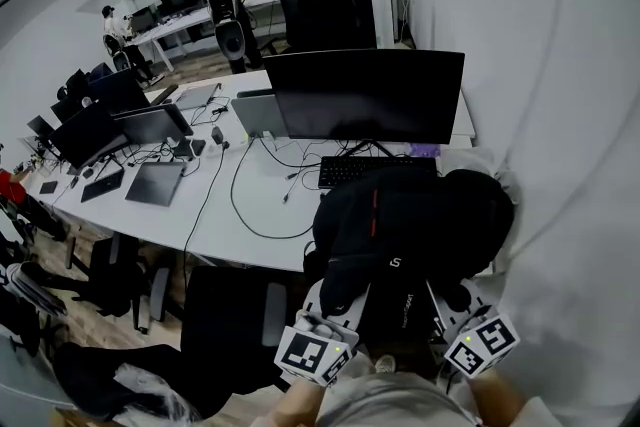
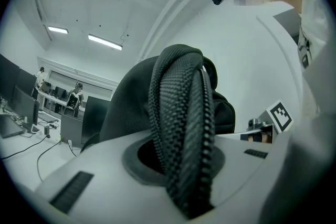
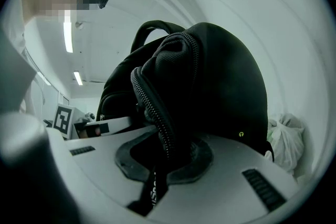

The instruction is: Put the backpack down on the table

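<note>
A black backpack [image 1: 405, 235] with a red stripe hangs in front of me over the near right end of the white table [image 1: 215, 215], just short of a keyboard [image 1: 375, 170]. My left gripper [image 1: 335, 310] is shut on a woven black strap [image 2: 181, 128] of the backpack. My right gripper [image 1: 450, 305] is shut on a black zippered edge [image 3: 157, 118] of the backpack [image 3: 220, 86]. Each gripper's marker cube shows below the pack in the head view. The backpack's bottom is hidden, so I cannot tell whether it touches the table.
A large black monitor [image 1: 365, 95] stands behind the keyboard. Laptops, a tablet [image 1: 155, 183] and cables cover the table's left part. A black office chair [image 1: 230, 315] stands at the table's near edge. A white wall [image 1: 560, 115] is on the right. People stand at far desks [image 1: 225, 0].
</note>
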